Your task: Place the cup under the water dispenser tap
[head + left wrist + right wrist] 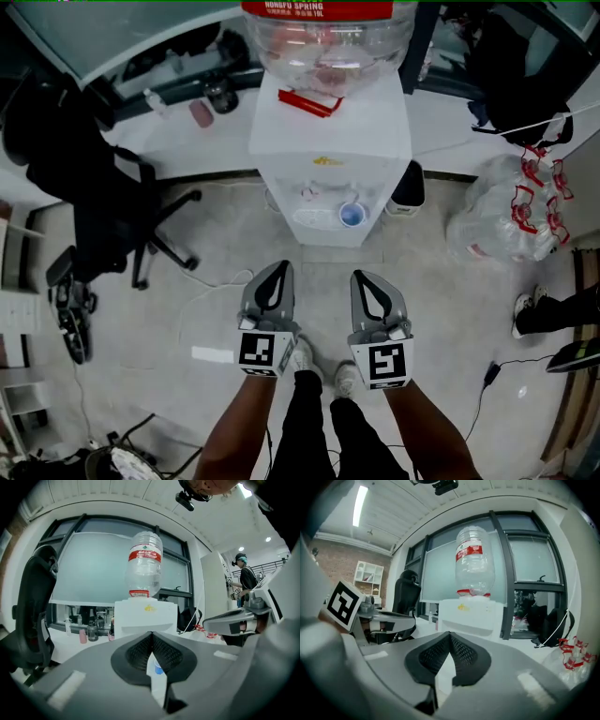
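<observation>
We see even indoor light; a ceiling strip glows at eleven o'clock, fisheye edges bending into black.

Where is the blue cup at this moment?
In the head view, the blue cup sits in the right half of the tap recess of the white water dispenser, straight beyond the right claw.

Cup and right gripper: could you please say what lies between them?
In the head view, only bare floor separates the right gripper from the cup.
</observation>
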### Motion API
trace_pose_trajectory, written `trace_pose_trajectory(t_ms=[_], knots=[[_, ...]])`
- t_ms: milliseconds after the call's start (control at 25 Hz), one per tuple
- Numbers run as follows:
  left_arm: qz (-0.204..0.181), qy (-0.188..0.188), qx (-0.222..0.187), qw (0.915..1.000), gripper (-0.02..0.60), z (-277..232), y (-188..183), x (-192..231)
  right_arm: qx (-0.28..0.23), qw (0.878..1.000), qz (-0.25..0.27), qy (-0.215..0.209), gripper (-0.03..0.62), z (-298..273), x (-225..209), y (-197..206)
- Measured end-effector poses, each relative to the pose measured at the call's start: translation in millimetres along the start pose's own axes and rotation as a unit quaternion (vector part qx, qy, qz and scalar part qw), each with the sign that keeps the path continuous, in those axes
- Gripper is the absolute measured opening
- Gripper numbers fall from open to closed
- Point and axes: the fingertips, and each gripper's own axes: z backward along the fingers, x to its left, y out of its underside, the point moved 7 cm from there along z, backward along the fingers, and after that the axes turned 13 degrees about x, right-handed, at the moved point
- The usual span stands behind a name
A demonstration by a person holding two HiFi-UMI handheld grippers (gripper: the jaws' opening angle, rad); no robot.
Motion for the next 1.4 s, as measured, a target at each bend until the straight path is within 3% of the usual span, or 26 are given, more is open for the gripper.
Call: trace_pose_trajectory(t_ms=[240, 520, 800, 1400], knots=[[0.053, 0.004, 0.004, 0.9986, 0.017, 52, -37, -18, -0.008, 0.999, -0.036, 0.028, 0.002, 65, -15, -41], [0.040, 0.002, 0.016, 0.9991, 0.017, 89, -80, -39, -0.023, 0.999, -0.023, 0.032, 0.002, 106, -30, -83], [0.004, 0.032, 0.014, 0.9994, 0.017, 112, -116, -64, -0.039, 0.999, 0.020, 0.017, 0.002, 133, -46, -107], [0.013, 0.016, -0.027, 0.9994, 0.017, 131, -120, -73, -0.075, 0.995, 0.053, -0.026, 0.002, 156, -6, -136]])
